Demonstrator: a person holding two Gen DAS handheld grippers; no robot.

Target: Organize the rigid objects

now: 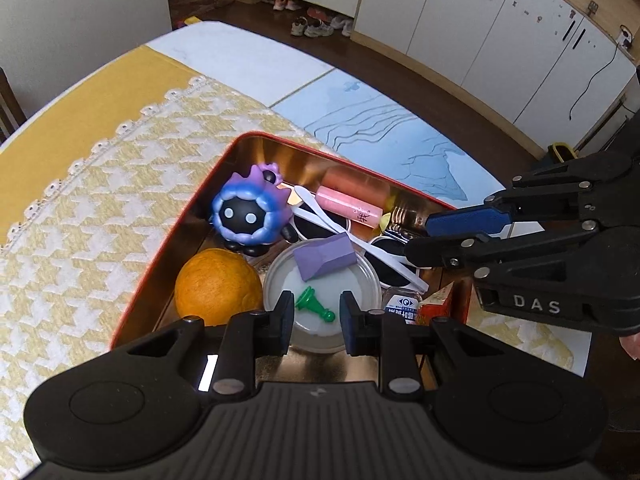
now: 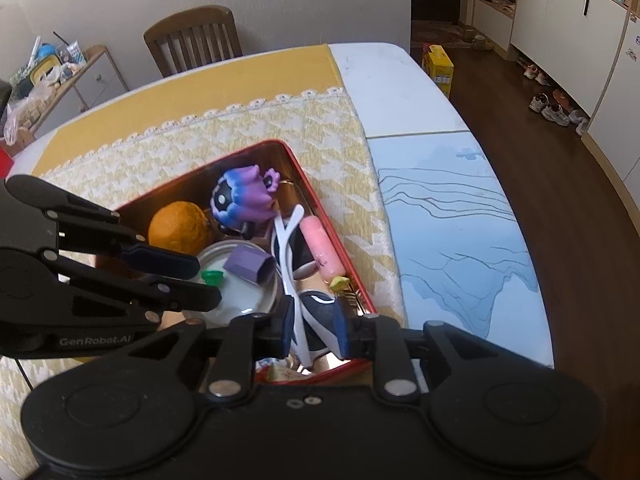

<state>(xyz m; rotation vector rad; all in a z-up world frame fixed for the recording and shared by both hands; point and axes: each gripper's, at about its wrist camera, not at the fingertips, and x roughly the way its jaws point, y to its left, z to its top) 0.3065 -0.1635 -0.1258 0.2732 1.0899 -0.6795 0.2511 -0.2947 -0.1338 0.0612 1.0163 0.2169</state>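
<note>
A red tin (image 1: pixel 256 134) (image 2: pixel 316 200) holds an orange (image 1: pixel 218 284), a purple toy figure (image 1: pixel 248 212), a pink tube (image 1: pixel 348 208), white-framed sunglasses (image 1: pixel 394 250) (image 2: pixel 320 312) and a clear round lid (image 1: pixel 360 280) with a purple block (image 1: pixel 324 258) on it. My left gripper (image 1: pixel 316 300) (image 2: pixel 209 281) hangs low over the lid, shut on a small green pawn (image 1: pixel 314 306) (image 2: pixel 211 276). My right gripper (image 2: pixel 316 330) (image 1: pixel 416 237) reaches into the tin's right end. It stands open, with a dark lens of the sunglasses between its fingers.
The tin sits on a yellow houndstooth cloth (image 1: pixel 100 220) next to a blue mat (image 1: pixel 380 120). A small eye-drop bottle (image 1: pixel 402 304) lies in the tin's near corner. A wooden chair (image 2: pixel 192 36) stands at the table's far side. Floor with shoes lies beyond the mat.
</note>
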